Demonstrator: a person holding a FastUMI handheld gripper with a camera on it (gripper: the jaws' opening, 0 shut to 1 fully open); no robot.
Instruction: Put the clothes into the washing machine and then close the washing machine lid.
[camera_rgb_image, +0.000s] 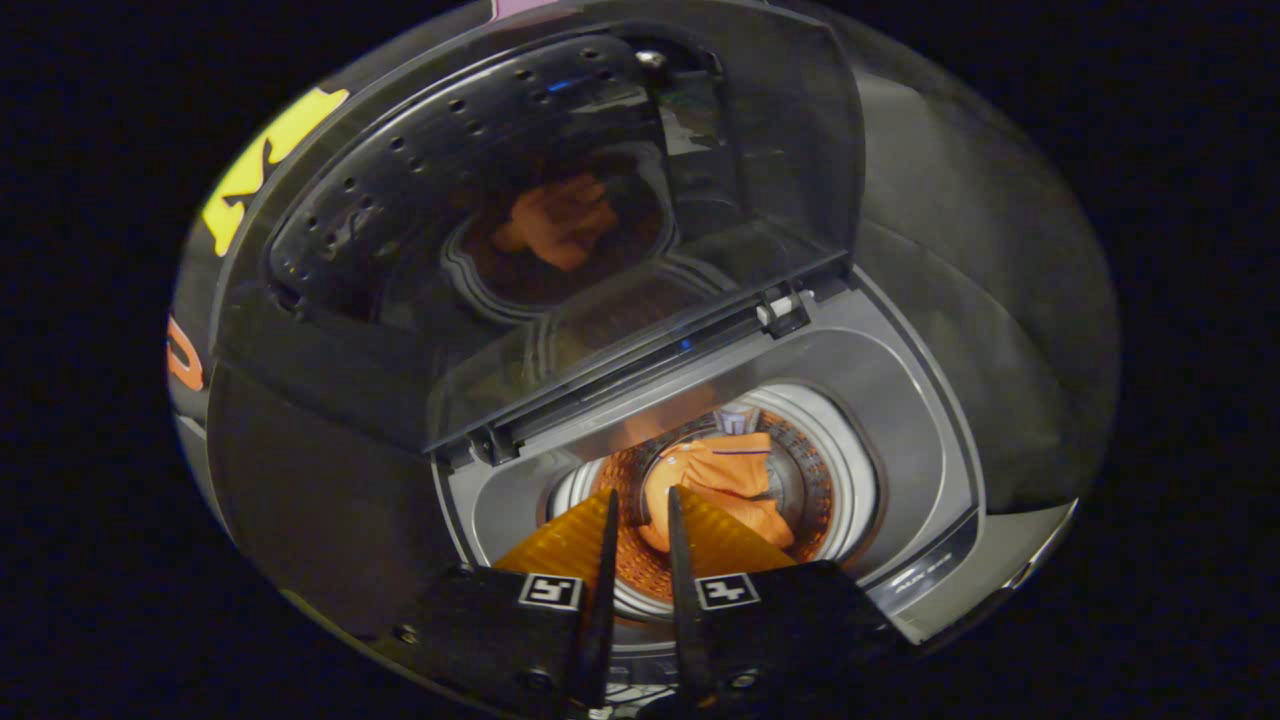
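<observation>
Two fingers of the tool stood narrowly apart, empty, above the clothes in the drum; lid upright, drum depths dim.

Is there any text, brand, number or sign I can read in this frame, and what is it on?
Washing machine front rim: faint print, too small to read.
Tool: square coded markers, no words; its fingers are slightly apart and empty, above the orange garment in the drum.

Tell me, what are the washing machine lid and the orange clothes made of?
The lid looks like dark, glossy glass or clear plastic: it mirrors the drum. The orange clothes in the drum look like soft cloth, rumpled into folds. The gripper hangs above them, fingers nearly closed on nothing.
</observation>
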